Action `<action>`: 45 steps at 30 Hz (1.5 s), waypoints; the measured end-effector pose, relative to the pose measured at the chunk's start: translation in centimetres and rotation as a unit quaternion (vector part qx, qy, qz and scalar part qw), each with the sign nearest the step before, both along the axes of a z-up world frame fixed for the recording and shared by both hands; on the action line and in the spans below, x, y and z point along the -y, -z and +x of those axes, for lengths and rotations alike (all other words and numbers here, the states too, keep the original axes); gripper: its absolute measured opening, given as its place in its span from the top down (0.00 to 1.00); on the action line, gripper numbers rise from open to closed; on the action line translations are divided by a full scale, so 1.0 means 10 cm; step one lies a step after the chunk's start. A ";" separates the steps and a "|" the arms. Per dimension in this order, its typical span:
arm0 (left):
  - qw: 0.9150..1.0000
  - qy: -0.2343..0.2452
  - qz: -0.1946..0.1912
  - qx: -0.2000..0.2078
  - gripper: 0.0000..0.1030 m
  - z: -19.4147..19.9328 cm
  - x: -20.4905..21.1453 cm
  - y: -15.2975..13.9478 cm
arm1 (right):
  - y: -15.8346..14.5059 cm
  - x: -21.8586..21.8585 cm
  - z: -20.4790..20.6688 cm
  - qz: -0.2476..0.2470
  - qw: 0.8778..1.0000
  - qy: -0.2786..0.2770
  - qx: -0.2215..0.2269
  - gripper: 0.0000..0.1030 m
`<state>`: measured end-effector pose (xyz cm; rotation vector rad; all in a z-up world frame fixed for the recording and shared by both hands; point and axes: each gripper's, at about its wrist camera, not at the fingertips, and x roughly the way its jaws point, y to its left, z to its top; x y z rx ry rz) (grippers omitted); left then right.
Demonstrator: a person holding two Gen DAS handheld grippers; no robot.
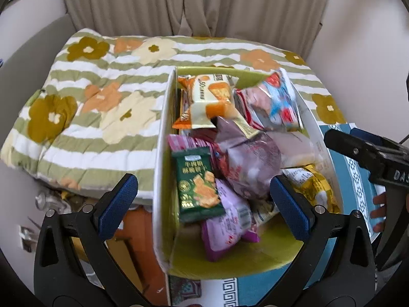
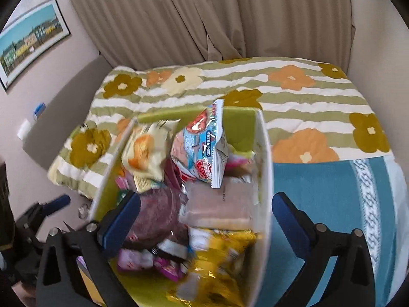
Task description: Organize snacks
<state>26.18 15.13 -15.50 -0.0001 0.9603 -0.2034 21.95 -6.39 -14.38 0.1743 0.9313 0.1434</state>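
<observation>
A white box with a green inside point(image 1: 159, 138) point(image 2: 264, 168) sits on the bed edge, full of snack packets. Among them are a dark green packet point(image 1: 196, 181), a purple bag point(image 1: 248, 163) point(image 2: 156, 215), an orange and cream packet point(image 1: 212, 97) point(image 2: 143, 151), a blue and red packet point(image 1: 276, 97) point(image 2: 204, 143) and a gold packet point(image 1: 314, 186) point(image 2: 225, 255). My left gripper point(image 1: 204, 204) is open and empty above the box's near end. My right gripper point(image 2: 207, 220) is open and empty over the box; it also shows in the left wrist view point(image 1: 368, 153).
A green striped quilt with flowers point(image 1: 89, 97) point(image 2: 294, 97) covers the bed behind the box. A blue patterned cloth point(image 2: 332, 194) point(image 1: 358, 179) lies to the right. Beige curtains point(image 2: 204, 12) hang behind. Clutter lies on the floor at left point(image 1: 51, 204).
</observation>
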 end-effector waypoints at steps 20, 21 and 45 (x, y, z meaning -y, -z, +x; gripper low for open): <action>0.992 0.000 0.019 0.123 0.01 -1.27 1.03 -0.89 | -0.83 0.88 -1.20 -0.024 0.993 0.027 0.116 0.01; 0.992 0.001 0.017 0.128 0.01 -1.36 1.08 -0.94 | -0.88 0.94 -1.30 -0.034 0.992 0.034 0.121 0.01; 0.979 0.006 0.025 0.201 0.01 -2.33 1.53 -1.19 | -1.07 1.46 -2.49 -0.098 0.976 0.111 0.160 0.01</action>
